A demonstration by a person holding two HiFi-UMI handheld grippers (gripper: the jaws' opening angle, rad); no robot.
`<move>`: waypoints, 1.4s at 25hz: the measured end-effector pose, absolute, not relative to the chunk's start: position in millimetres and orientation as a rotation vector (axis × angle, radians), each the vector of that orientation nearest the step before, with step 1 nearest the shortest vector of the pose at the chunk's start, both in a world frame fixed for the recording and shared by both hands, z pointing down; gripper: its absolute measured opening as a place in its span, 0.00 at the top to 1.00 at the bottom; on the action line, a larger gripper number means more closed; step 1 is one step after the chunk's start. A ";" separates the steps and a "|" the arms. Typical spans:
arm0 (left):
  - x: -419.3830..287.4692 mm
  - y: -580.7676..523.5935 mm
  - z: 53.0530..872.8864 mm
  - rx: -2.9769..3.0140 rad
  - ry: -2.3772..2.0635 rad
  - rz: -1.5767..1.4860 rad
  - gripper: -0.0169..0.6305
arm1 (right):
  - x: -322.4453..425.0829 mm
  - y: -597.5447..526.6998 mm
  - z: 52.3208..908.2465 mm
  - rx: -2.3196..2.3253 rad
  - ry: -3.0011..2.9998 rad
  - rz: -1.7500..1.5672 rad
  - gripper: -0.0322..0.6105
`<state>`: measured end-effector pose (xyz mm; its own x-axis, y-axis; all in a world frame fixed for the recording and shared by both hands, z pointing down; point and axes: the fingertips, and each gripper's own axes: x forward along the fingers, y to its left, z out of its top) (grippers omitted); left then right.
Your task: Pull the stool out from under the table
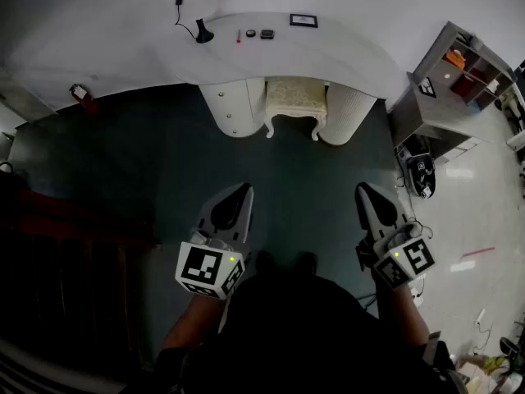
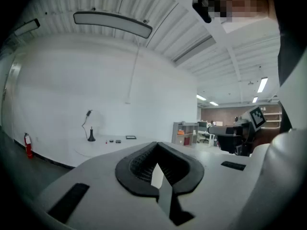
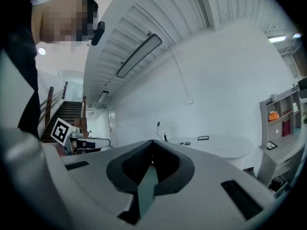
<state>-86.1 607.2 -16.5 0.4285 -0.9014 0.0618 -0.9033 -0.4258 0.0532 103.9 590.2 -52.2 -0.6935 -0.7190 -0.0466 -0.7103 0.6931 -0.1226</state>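
Observation:
A cream stool (image 1: 294, 103) with a cushioned top and curved legs sits tucked between the two rounded pedestals of the white curved table (image 1: 344, 48) at the far wall. My left gripper (image 1: 239, 189) is shut and empty, held level well short of the stool. My right gripper (image 1: 363, 190) is also shut with nothing in it, alongside at the same distance. In the left gripper view the gripper (image 2: 157, 146) points at the table (image 2: 103, 147); the stool is hidden behind its body. The right gripper (image 3: 152, 145) faces the table (image 3: 225, 145) too.
On the table stand a black lamp (image 1: 202, 33), a small frame (image 1: 303, 20) and small items. A grey shelf unit (image 1: 455, 76) is at the right, a dark device (image 1: 421, 175) on the floor by it. A red extinguisher (image 1: 80, 97) is at the left wall. Dark carpet (image 1: 164, 171) lies between me and the stool.

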 end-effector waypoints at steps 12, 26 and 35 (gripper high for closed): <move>-126.3 614.0 -12.3 2.616 -1.598 0.029 0.95 | 63.4 602.8 -45.4 -1.215 2.777 -0.177 0.92; -143.6 575.5 2.4 2.628 -1.521 0.042 0.95 | 56.7 574.7 -37.7 -1.295 2.696 -0.245 0.92; -114.6 503.8 5.7 2.596 -1.546 0.080 0.95 | 79.9 494.7 -30.8 -1.216 2.701 -0.314 0.92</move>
